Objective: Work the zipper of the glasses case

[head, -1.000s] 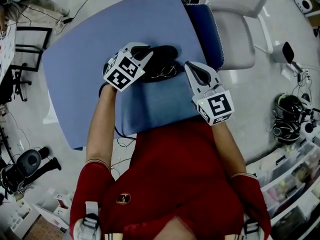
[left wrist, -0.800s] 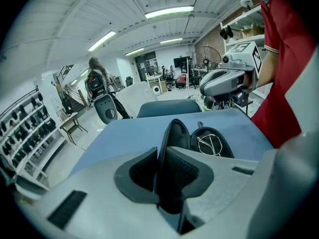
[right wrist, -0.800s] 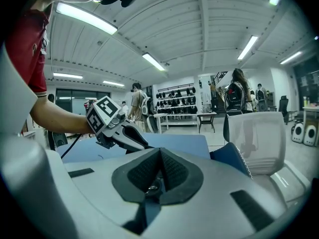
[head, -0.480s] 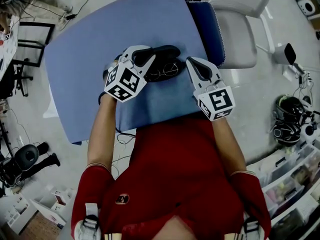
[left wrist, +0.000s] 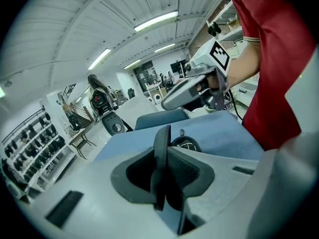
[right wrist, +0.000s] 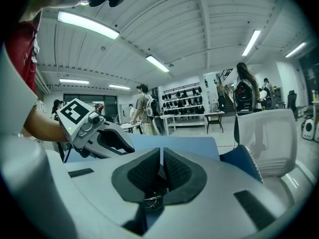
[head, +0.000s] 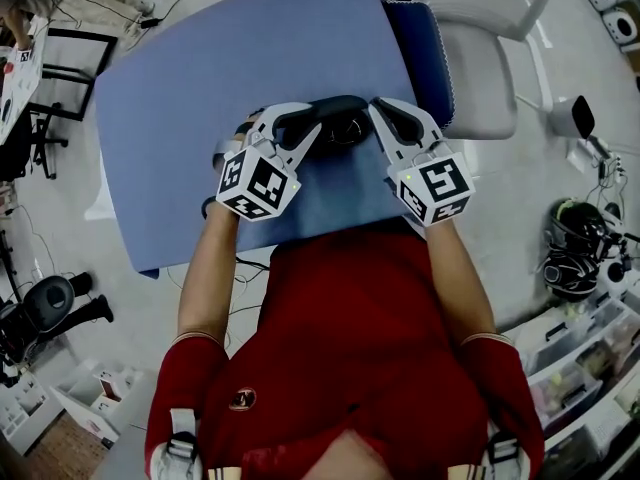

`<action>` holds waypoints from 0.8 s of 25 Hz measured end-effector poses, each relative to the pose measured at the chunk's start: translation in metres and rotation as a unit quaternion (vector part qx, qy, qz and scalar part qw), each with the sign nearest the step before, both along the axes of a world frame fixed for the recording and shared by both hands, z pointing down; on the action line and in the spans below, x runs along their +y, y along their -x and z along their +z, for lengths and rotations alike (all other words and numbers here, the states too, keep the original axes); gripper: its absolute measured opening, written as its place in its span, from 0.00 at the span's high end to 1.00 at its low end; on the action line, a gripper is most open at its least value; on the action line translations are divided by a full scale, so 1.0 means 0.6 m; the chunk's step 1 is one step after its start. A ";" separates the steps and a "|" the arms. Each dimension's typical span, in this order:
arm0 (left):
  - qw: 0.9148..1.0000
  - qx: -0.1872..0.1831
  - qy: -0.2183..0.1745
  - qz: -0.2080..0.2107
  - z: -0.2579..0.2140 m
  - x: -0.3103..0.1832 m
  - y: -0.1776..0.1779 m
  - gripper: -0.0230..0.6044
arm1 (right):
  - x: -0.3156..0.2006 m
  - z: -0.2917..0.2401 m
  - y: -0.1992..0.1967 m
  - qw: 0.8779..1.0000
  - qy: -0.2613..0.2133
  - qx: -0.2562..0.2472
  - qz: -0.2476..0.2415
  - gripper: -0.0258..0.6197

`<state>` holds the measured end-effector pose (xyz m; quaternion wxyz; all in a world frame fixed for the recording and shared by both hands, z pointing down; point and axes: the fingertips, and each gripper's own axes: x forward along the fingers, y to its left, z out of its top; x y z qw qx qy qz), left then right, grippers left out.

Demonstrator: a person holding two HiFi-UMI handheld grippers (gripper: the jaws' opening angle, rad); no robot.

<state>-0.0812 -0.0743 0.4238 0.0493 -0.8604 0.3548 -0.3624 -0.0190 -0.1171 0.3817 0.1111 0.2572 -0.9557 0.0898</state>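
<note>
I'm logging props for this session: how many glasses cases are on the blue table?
1: the black glasses case lies on the blue table, toward its near edge, in front of the person. Part of the table is covered, so another may be hidden.

black glasses case on blue table, left end in opening left claw, right claw opposite

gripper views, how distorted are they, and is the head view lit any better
Left gripper view: heavy fisheye bend, black corners, ceiling lights blown white. Right gripper view: same bend, far people small. Head view: dim and flat, edges curved, glasses case nearly black on the blue table.
</note>
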 end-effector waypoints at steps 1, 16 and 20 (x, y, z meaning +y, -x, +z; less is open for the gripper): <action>1.000 0.002 0.001 0.002 0.000 0.007 -0.003 0.85 | 0.003 0.000 0.006 1.000 0.003 0.001 -0.009 0.96; 0.999 0.023 0.034 0.010 0.030 0.074 -0.028 0.85 | 0.065 0.082 0.069 0.977 0.006 0.132 -0.168 0.77; 0.998 0.043 0.046 0.018 0.031 0.082 -0.031 0.85 | 0.083 0.096 0.072 0.972 0.003 0.143 -0.188 0.77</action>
